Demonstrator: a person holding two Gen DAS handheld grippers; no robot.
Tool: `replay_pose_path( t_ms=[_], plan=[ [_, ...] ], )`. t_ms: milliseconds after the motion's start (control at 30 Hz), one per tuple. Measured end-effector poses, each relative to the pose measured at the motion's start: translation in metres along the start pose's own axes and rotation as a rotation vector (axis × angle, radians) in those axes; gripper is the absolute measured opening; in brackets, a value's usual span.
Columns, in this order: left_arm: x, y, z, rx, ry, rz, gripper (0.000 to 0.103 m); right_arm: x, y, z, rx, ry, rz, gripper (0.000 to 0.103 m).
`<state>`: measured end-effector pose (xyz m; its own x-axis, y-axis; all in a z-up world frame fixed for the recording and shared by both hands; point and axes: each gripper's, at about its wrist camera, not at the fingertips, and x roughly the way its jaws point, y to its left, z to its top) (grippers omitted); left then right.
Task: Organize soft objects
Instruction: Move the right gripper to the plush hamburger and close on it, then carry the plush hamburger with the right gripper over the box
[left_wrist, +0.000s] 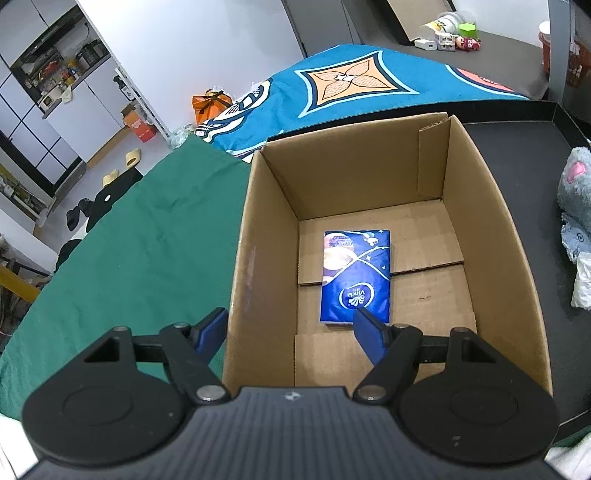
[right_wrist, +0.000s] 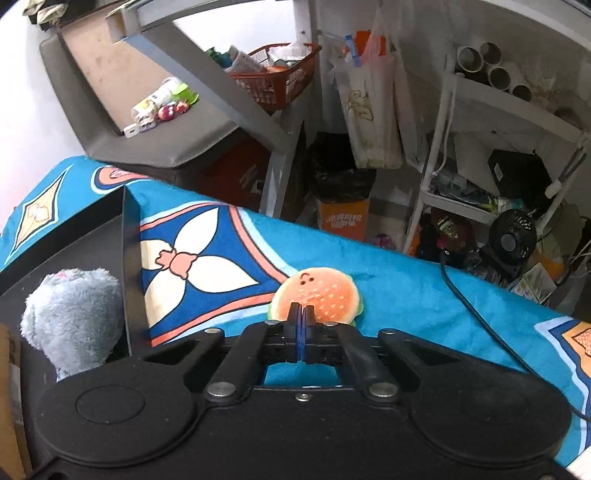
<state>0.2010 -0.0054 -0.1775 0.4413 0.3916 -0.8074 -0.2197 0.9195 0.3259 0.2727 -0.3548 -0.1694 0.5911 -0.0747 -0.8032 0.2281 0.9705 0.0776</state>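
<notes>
One blue plastic tissue pack (left_wrist: 355, 276) lies in the open brown cardboard box (left_wrist: 258, 236), at its centre. Left claw (left_wrist: 291, 325) gapes, empty, at the box's 6 o'clock rim. Right claw (right_wrist: 302, 314) is pinched together, with the orange plush burger (right_wrist: 317, 291) just beyond at 12 o'clock; the grey plush toy (right_wrist: 74, 314) also remains outside.

Right gripper (right_wrist: 302, 314): we saw it pinched together, empty.
Burger plush (right_wrist: 317, 291): lay just ahead on the blue cloth (right_wrist: 406, 295).
Grey plush (right_wrist: 74, 314): sat in our black tray (right_wrist: 123, 236).

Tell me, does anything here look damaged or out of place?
Only small things: the cardboard box has a torn far corner and a scuffed left wall. The burger plush lies outside it on the blue cloth, just beyond the shut right gripper.
</notes>
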Motion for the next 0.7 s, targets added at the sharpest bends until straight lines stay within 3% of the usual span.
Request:
replay_pose_path(
  t_ms=[33,67,100,133,333,400,433,533,700],
  plan=[
    [-0.001,0.0,0.0,0.001,-0.002,-0.003,0.073,0.0,0.0,0.001,0.011,0.005,-0.011,0.021],
    [-0.001,0.001,-0.001,0.002,-0.003,-0.005,0.073,0.001,-0.001,0.001,0.013,0.013,-0.025,0.051],
    [-0.001,0.0,-0.001,0.003,-0.003,-0.006,0.073,0.002,0.0,0.001,0.004,0.015,-0.032,0.063],
    [-0.001,0.001,-0.001,0.003,-0.003,-0.006,0.073,0.002,0.0,0.0,-0.008,0.004,-0.037,0.067],
    [-0.002,0.003,-0.001,0.0,-0.004,0.006,0.073,0.018,-0.003,-0.001,-0.017,0.026,-0.055,0.062],
    [-0.001,0.003,0.0,0.002,-0.001,0.007,0.073,0.026,-0.006,-0.001,-0.023,0.035,-0.049,0.053],
    [-0.002,0.002,0.0,0.005,-0.001,0.008,0.073,0.029,-0.008,-0.001,-0.026,0.042,-0.036,0.043],
    [-0.003,0.004,0.001,0.009,-0.008,0.011,0.073,0.024,-0.007,0.001,-0.042,0.021,-0.03,0.032],
    [-0.001,0.009,0.001,-0.016,-0.008,0.001,0.073,0.014,-0.003,0.003,-0.036,0.003,-0.031,0.03]
  ],
)
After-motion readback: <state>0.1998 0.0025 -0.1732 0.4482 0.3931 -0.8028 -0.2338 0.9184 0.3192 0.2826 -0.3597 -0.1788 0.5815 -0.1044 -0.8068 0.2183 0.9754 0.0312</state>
